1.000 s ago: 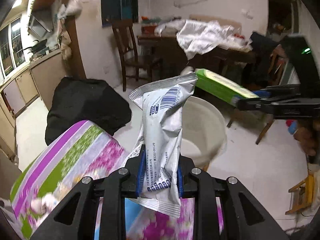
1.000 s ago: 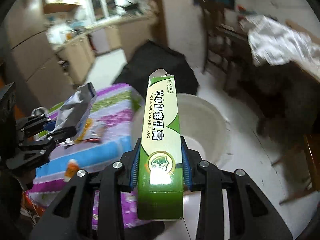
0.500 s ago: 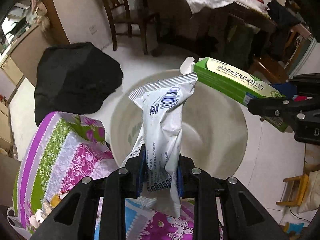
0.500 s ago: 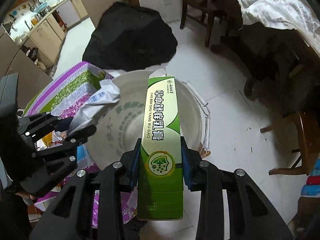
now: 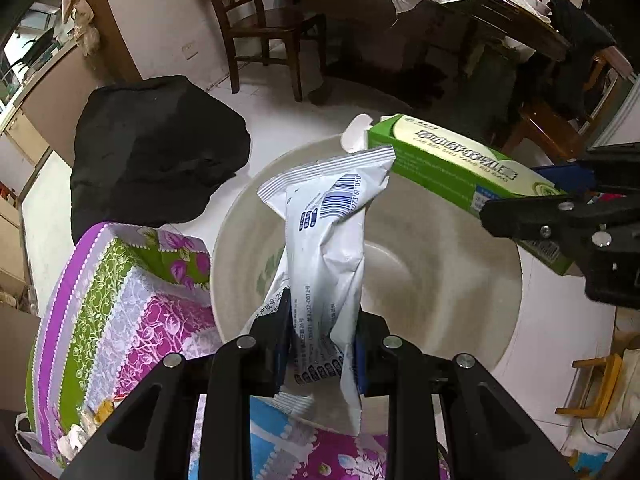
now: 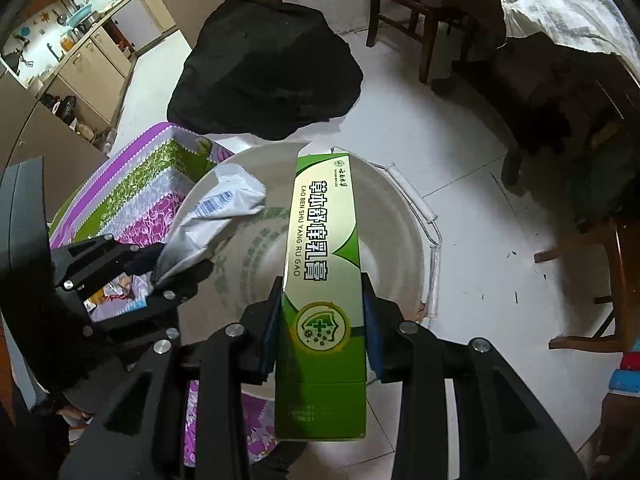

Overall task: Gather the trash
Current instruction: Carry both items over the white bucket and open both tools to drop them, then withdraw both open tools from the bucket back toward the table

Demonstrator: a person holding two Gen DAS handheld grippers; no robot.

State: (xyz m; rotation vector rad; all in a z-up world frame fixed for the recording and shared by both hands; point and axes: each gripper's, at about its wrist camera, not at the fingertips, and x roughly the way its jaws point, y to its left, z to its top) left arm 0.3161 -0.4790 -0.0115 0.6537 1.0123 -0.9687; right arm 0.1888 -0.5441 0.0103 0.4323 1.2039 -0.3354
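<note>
My left gripper is shut on a crumpled white plastic wrapper with a blue barcode and holds it over the open white bucket. My right gripper is shut on a long green and white carton, also above the bucket. The carton and right gripper show at the right of the left wrist view. The wrapper and left gripper show at the left of the right wrist view.
A table with a floral purple, green and blue cloth touches the bucket's left side. A large black bag lies on the white floor beyond. Wooden chairs and a cluttered dark table stand at the back.
Both grippers have moved forward and tipped down over the bucket, each still holding its item. The bucket now fills the middle of both views.
</note>
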